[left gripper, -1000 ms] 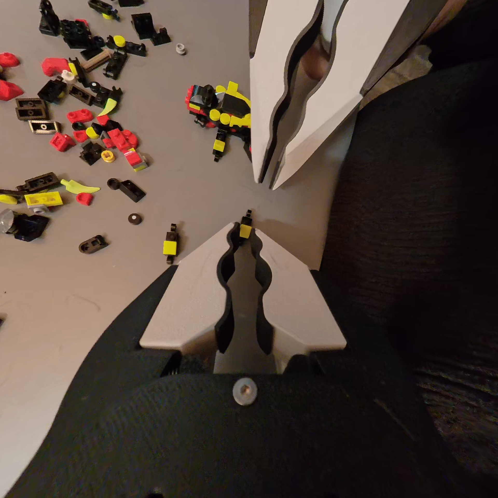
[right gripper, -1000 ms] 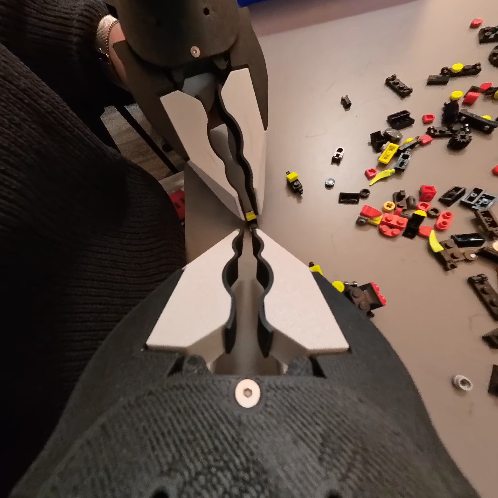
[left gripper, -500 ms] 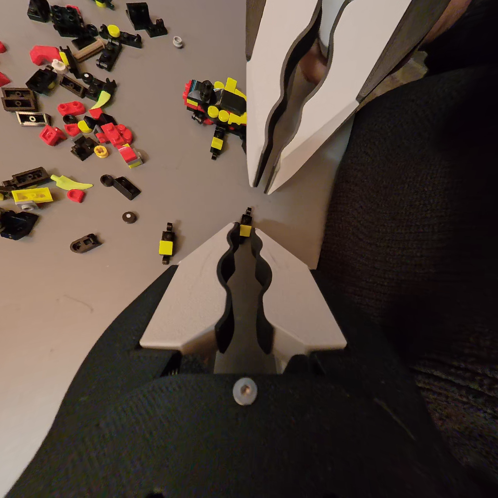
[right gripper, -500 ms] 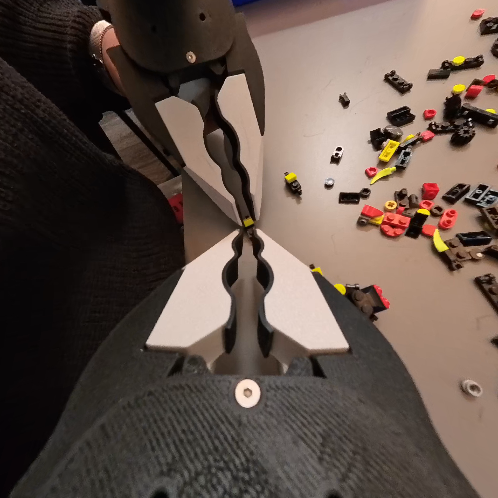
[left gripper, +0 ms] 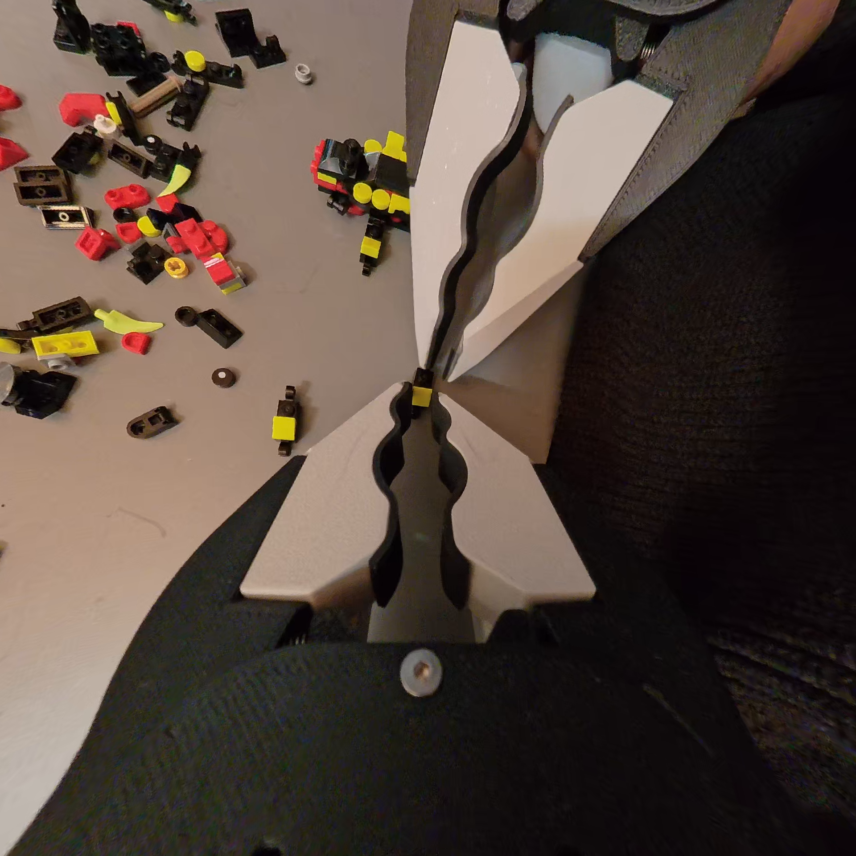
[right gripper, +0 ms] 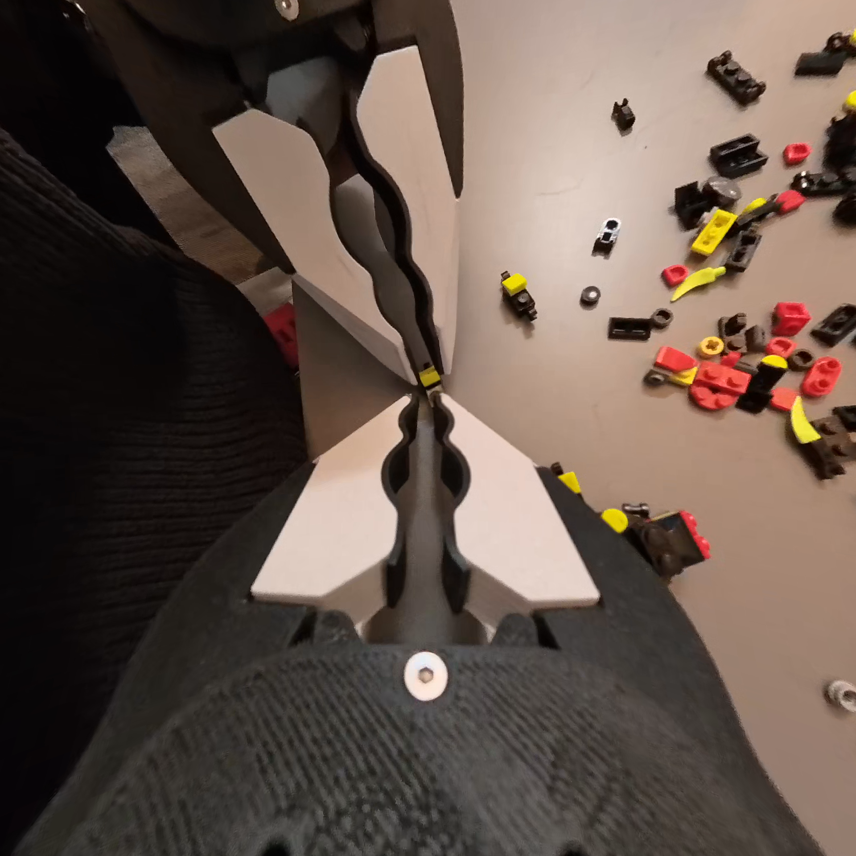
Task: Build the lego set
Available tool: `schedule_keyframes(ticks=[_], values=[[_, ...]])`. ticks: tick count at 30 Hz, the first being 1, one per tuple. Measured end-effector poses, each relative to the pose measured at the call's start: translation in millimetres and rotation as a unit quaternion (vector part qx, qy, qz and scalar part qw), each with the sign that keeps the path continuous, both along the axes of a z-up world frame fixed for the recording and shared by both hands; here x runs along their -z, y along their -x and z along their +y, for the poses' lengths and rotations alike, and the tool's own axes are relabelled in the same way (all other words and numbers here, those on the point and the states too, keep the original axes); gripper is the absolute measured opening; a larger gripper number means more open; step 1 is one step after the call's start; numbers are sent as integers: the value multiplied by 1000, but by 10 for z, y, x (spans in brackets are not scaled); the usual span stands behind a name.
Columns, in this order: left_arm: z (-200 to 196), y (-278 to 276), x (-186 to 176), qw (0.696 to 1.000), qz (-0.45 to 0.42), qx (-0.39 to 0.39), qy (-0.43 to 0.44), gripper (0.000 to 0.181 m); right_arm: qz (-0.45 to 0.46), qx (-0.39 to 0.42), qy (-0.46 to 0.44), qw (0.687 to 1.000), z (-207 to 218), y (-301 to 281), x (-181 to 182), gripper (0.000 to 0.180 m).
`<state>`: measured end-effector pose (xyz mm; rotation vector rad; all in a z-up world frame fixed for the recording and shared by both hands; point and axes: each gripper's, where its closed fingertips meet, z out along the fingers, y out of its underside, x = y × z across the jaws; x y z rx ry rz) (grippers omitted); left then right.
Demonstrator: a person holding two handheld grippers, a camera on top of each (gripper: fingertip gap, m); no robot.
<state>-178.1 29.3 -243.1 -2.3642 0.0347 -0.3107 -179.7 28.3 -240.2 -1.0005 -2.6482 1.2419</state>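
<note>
My left gripper (left gripper: 419,403) is shut on a small black-and-yellow lego piece (left gripper: 421,396), held above the near edge of the grey table (left gripper: 301,333). My right gripper (left gripper: 437,368) comes in from above, tip to tip with the left. Its jaws are closed narrowly at the black end of that piece. In the right wrist view my right gripper (right gripper: 426,398) is at the bottom. The left gripper (right gripper: 428,373) is at the top with the piece (right gripper: 427,374) in its tips. A partly built black, red and yellow model (left gripper: 366,185) stands on the table just left of the right gripper.
A second black-and-yellow piece (left gripper: 285,424) lies on the table near my left gripper. Several loose red, black and yellow pieces (left gripper: 139,208) are spread to the left. A person's black sleeve (left gripper: 718,417) fills the right side, past the table edge. My left and right fingertips are right by each other.
The two grippers have come together. The right gripper's tips, a short way from the held piece before, now meet its black end. The left gripper still holds the piece.
</note>
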Motion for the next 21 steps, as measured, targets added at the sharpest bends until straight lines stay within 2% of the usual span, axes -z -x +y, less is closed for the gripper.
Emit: schedule_keyframes(ticks=[10, 21], values=[[-4, 0, 7, 999, 25, -7, 38, 5, 3, -1, -7, 1000, 11, 27, 35, 0], [8, -53, 15, 997, -1, -2, 75, 4, 8, -7, -8, 1000, 0, 28, 35, 0]])
